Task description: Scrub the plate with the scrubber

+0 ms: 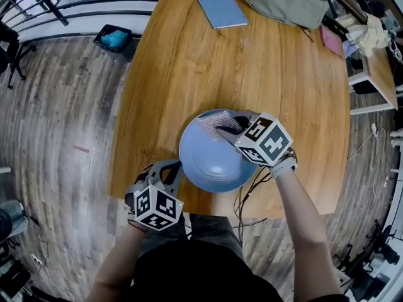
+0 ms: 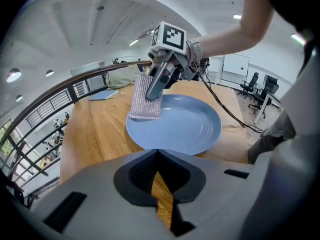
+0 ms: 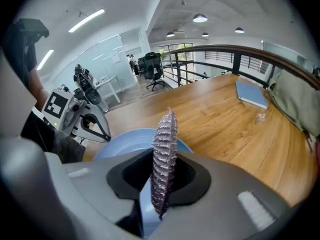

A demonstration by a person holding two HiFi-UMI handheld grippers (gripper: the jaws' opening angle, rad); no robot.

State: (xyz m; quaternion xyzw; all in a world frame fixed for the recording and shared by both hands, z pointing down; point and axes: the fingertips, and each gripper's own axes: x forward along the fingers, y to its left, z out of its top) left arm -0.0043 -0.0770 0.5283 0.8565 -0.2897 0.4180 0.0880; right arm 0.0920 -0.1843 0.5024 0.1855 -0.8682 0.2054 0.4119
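- Right hand-held gripper point(image 1: 225, 131) pinches a silvery, ribbed mesh scrubber point(image 1: 214, 122) between its jaws.
- A round, smooth blue plate point(image 1: 211, 161) lies beneath it.
- Left hand-held gripper point(image 1: 175, 169) has its jaws together, tips at the plate's rim, over a wooden surface point(image 1: 189, 61).

Wooden table point(image 1: 189, 74), grey plank floor point(image 1: 63, 168); black railing point(image 3: 240, 54), office chairs point(image 3: 155, 69); white vaulted ceiling point(image 3: 165, 14), strip lights point(image 3: 86, 20)

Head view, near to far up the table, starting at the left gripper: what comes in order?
left gripper → blue plate → scrubber → blue notebook
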